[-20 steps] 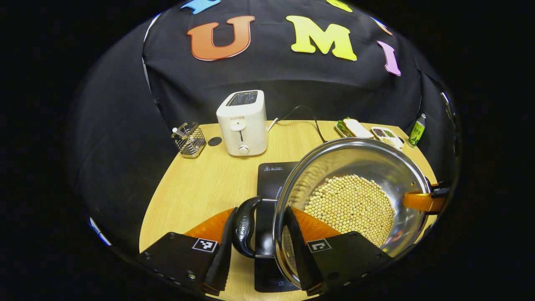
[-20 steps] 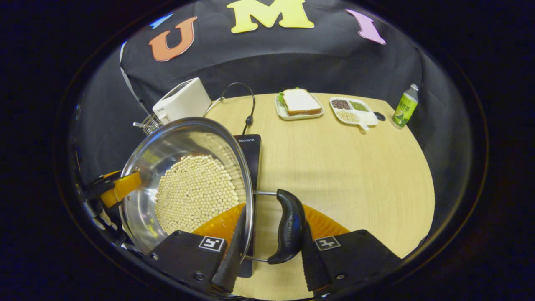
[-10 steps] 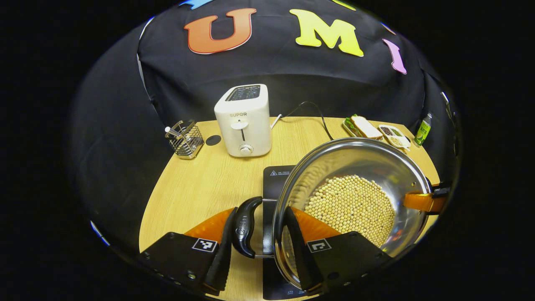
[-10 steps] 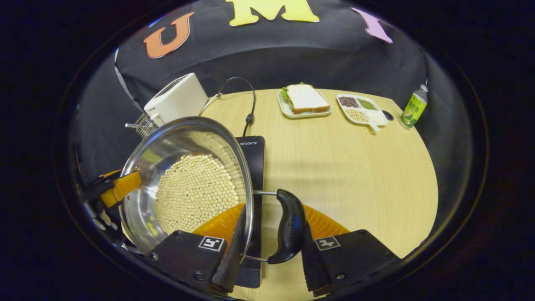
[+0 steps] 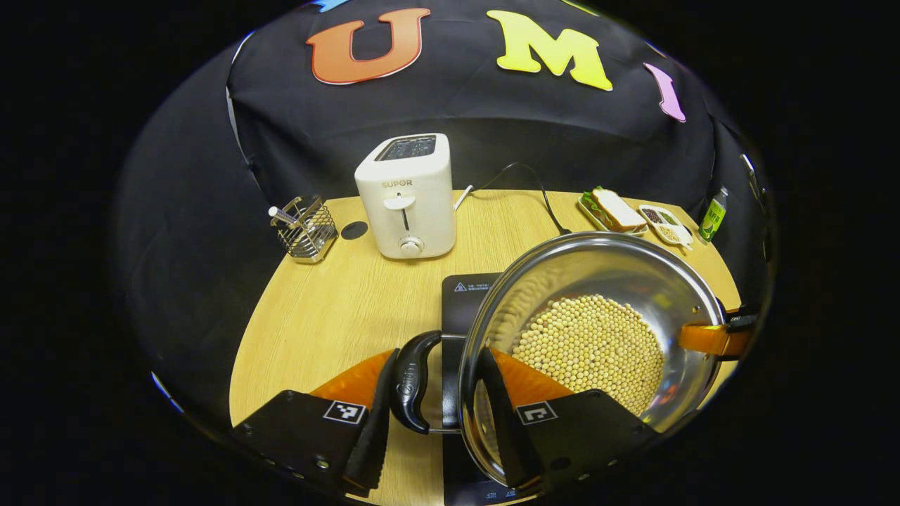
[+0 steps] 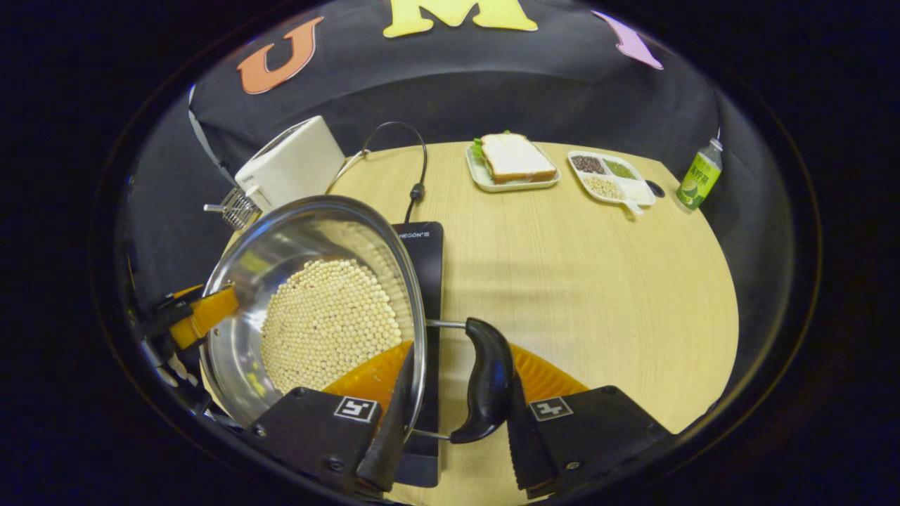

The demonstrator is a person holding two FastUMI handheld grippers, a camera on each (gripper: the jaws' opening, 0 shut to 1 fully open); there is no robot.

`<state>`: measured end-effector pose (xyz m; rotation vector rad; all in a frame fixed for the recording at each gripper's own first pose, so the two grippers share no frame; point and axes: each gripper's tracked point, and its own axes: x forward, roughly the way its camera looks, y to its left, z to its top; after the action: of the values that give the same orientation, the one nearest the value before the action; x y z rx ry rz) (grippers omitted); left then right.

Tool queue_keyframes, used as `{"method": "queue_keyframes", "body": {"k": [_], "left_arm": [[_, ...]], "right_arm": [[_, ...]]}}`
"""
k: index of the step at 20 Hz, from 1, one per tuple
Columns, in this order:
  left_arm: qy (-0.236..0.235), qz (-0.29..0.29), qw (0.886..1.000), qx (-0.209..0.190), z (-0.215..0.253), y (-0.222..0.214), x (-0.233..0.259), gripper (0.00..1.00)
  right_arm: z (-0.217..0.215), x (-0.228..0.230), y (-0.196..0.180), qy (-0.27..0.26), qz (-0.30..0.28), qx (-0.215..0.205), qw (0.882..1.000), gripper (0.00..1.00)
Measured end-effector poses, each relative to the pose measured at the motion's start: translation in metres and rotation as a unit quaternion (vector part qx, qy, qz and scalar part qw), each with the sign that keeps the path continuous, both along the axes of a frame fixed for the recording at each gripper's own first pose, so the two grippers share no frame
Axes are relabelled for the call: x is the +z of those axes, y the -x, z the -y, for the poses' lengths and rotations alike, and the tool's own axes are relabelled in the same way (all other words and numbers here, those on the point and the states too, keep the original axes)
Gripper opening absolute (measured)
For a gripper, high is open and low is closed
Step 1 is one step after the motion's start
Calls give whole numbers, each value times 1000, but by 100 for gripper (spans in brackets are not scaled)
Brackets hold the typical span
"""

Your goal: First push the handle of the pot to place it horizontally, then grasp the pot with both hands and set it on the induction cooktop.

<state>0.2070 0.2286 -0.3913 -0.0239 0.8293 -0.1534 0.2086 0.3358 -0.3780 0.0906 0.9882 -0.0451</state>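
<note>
A steel pot (image 5: 598, 267) with pale round beans in its bottom hangs above the black induction cooktop (image 5: 467, 295). My left gripper (image 5: 436, 422) is shut on the pot's black side handle (image 5: 411, 379), one finger outside the handle and the other inside the pot wall. My right gripper (image 6: 453, 422) is shut the same way on the opposite black handle (image 6: 489, 379). In the right gripper view the pot (image 6: 281, 232) covers the left part of the cooktop (image 6: 422, 253). Each gripper shows across the pot from the other: the right gripper (image 5: 710, 339) and the left gripper (image 6: 200, 316).
A white toaster (image 5: 408, 197) and a wire basket (image 5: 302, 228) stand at the back left of the wooden table. A sandwich plate (image 6: 513, 161), a divided tray (image 6: 608, 179) and a green bottle (image 6: 699, 176) are at the back right. The cooktop's cable (image 6: 415, 190) trails back.
Both grippers have carried the pot a little way over the cooktop, whose near end now sits lower in both views. The toaster and sandwich sit higher. Both grips are unchanged.
</note>
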Motion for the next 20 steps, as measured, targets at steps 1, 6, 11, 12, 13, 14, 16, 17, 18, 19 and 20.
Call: {"method": "queue_keyframes", "body": {"k": [1, 6, 11, 12, 13, 14, 16, 17, 18, 19, 20], "left_arm": [[-1, 2, 1000, 0, 0, 0, 0, 63], [-11, 16, 1000, 1, -1, 1, 1, 63], [-13, 25, 1000, 0, -1, 1, 1, 63], [-14, 25, 1000, 0, -1, 1, 0, 63], [-13, 25, 1000, 0, -1, 0, -1, 63], [-12, 25, 1000, -1, -1, 1, 0, 63], [-11, 25, 1000, -2, -1, 1, 0, 75], [-10, 26, 1000, -1, -1, 0, -1, 66], [-10, 28, 1000, 0, -1, 0, 0, 67], [-11, 26, 1000, -2, -2, 1, -1, 68], [-13, 30, 999, 0, -4, 1, 0, 71]], "right_arm": [[-1, -2, 0, -2, -1, -1, 1000, 63], [1, -3, -4, -6, 7, 8, 1000, 62], [1, -3, -5, -7, 13, 9, 1000, 63], [1, -3, -5, -8, 15, 8, 1000, 63], [2, -3, -5, -9, 15, 8, 1000, 63], [1, -3, -5, -10, 14, 7, 1000, 63], [1, -2, -5, -11, 15, 7, 1000, 64], [2, -2, -5, -11, 15, 8, 1000, 64], [1, -2, -5, -11, 15, 9, 1000, 65], [3, -1, -5, 0, 19, 11, 1000, 66], [7, 2, -6, 14, 26, 19, 999, 71]]}}
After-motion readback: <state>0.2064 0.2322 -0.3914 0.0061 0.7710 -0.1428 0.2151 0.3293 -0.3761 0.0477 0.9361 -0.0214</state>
